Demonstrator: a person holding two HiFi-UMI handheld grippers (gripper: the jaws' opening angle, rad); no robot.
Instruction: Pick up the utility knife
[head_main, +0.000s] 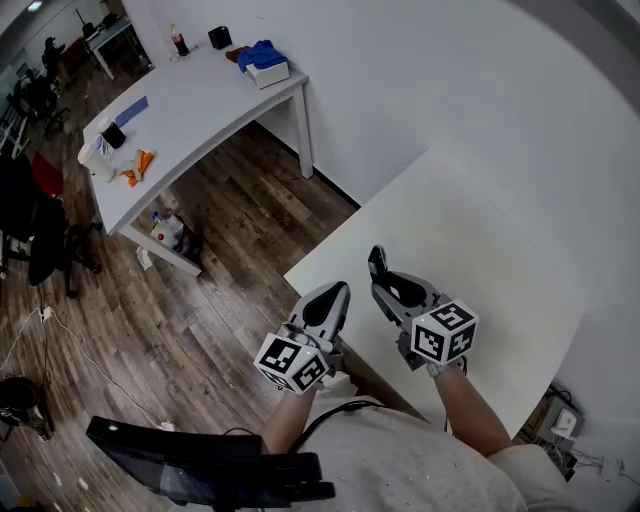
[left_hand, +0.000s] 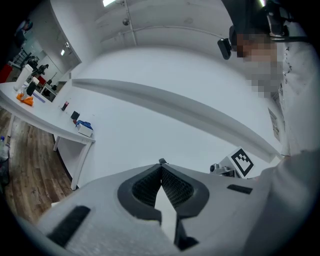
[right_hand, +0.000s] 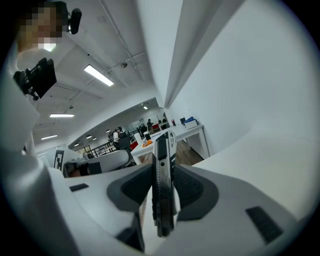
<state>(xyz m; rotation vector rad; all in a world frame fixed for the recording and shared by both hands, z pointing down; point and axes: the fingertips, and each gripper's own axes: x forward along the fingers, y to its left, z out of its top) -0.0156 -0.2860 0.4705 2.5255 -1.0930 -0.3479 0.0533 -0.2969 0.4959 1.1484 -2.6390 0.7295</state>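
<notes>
The utility knife (right_hand: 162, 185), dark with a silver edge, stands upright between the pads of my right gripper (right_hand: 163, 172), which is shut on it. In the head view the knife (head_main: 377, 263) sticks out beyond the right gripper (head_main: 386, 282), held above the white table (head_main: 470, 250). My left gripper (head_main: 335, 297) hangs just left of it over the table's near edge. In the left gripper view its jaws (left_hand: 162, 167) meet at the tips with nothing between them.
A second white table (head_main: 190, 110) stands at the far left with a blue cloth (head_main: 262, 53), a bottle, a cup and orange items on it. Wooden floor lies between the tables. Office chairs stand at the left edge.
</notes>
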